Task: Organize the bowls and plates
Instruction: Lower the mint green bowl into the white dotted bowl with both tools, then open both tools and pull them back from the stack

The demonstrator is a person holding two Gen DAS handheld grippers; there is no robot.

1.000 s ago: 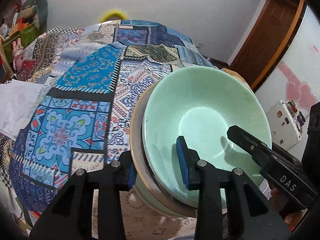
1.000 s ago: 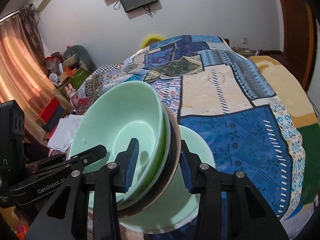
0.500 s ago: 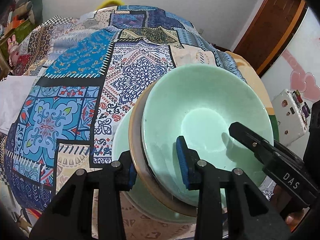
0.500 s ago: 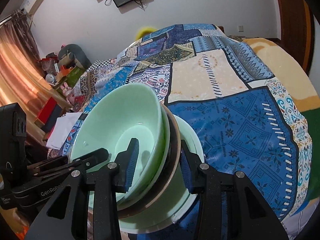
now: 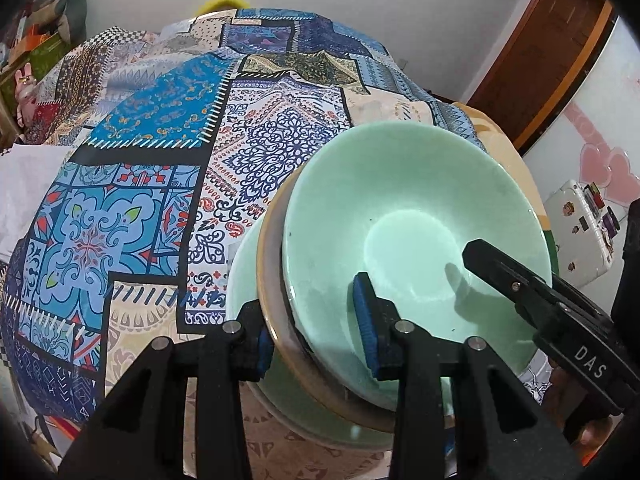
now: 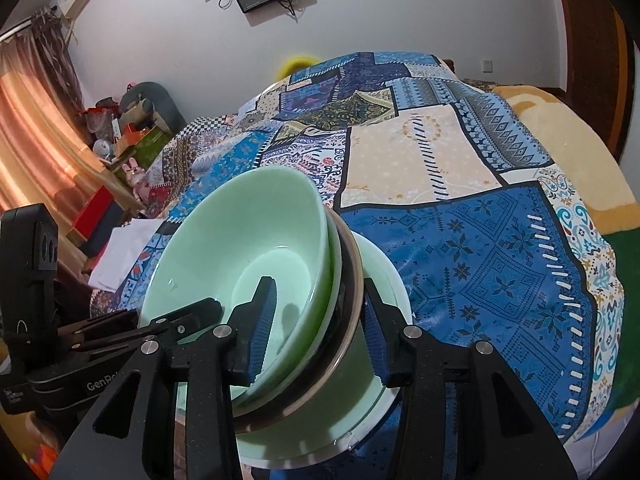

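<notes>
Stack of green bowl (image 5: 412, 216) nested in a second green dish and a tan-rimmed bowl (image 5: 269, 280), pinched from two sides. Left tool (image 5: 314, 344) squeezes the stack's near rim: one blue pad inside the green bowl, the other outside under the tan rim. Right tool (image 6: 316, 316) clamps the opposite rim the same way, one finger inside, one outside. Stack is tilted, its mouth facing up and toward the left tool, just above a wide green plate (image 6: 384, 280) on the patchwork bedspread (image 6: 480, 264). The plate sits at the near edge of the bed; beyond the plate the bedspread is open all the way to the wall. White paper (image 5: 24, 188) lies well left of the plate at the bed's side edge. White case (image 5: 576, 232) lies off the bed, right of the plate.
</notes>
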